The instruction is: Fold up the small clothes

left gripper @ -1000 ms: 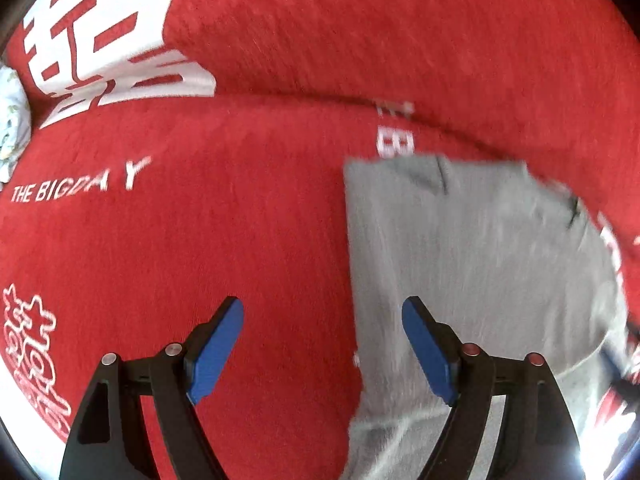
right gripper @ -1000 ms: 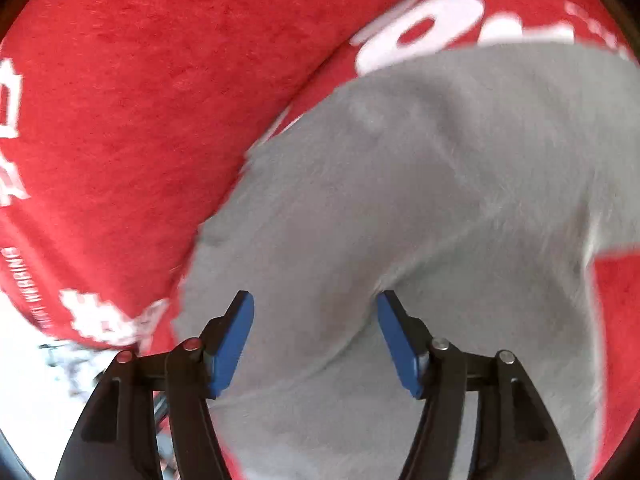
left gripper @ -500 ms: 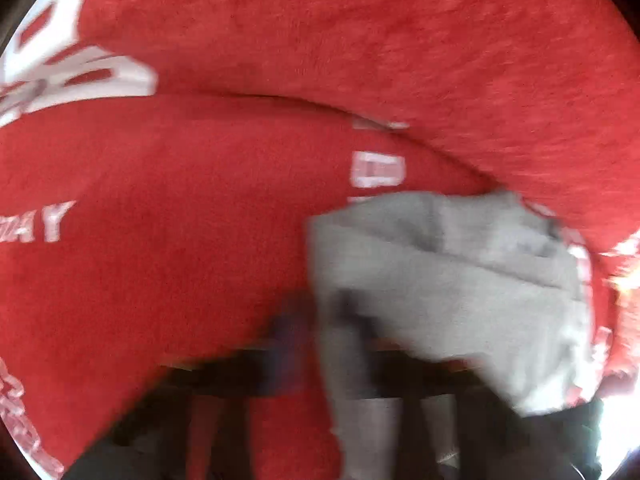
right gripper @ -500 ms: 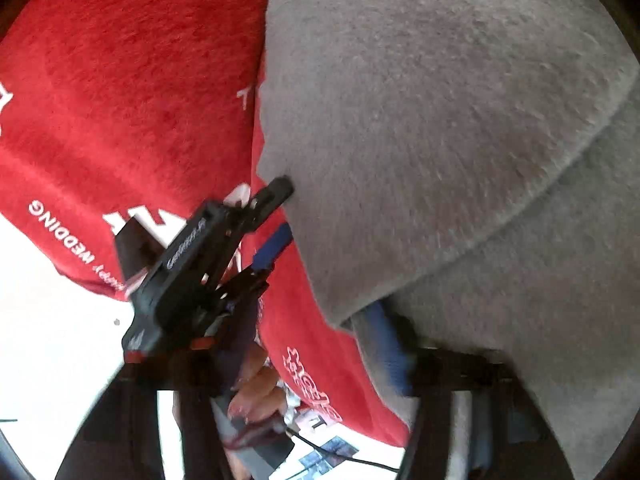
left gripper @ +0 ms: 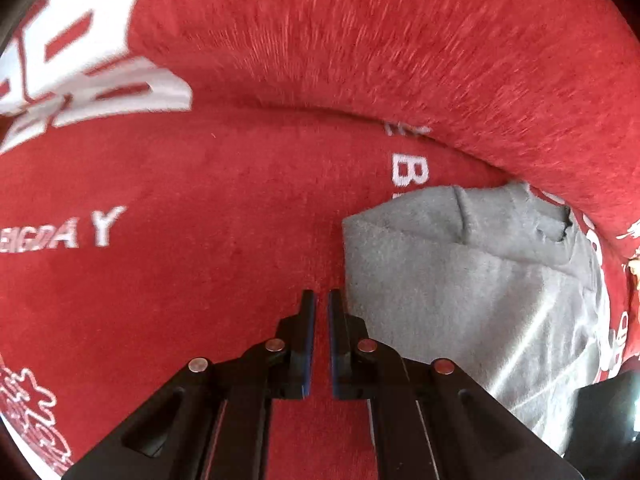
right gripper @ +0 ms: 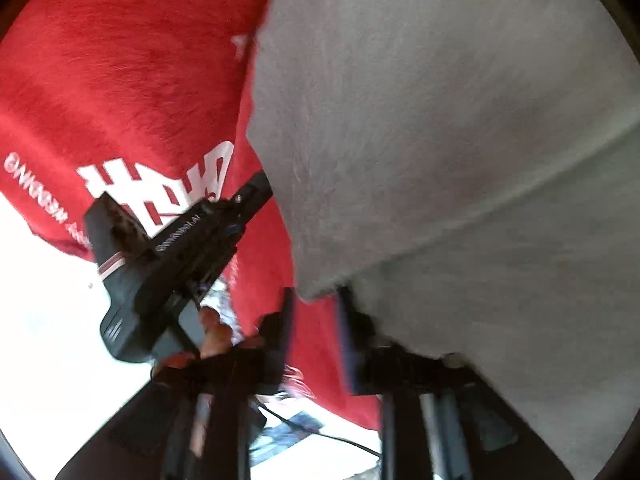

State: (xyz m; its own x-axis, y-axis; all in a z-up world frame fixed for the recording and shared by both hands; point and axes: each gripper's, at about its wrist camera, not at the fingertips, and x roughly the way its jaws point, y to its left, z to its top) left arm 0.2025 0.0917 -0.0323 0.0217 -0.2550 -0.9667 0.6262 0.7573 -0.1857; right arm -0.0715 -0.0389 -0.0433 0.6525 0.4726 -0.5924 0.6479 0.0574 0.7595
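Left gripper (left gripper: 322, 300) nearly closed, gripping nothing, just left of folded grey garment (left gripper: 472, 292) on red blanket (left gripper: 208, 264). Right gripper (right gripper: 316, 304) narrow; grip on garment (right gripper: 440, 140) unclear.

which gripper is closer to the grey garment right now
Right. The right gripper is up against the grey garment, whose folded corner droops between its fingers. The left gripper sits just beside the garment's left edge over the red blanket, nearly shut, holding nothing.
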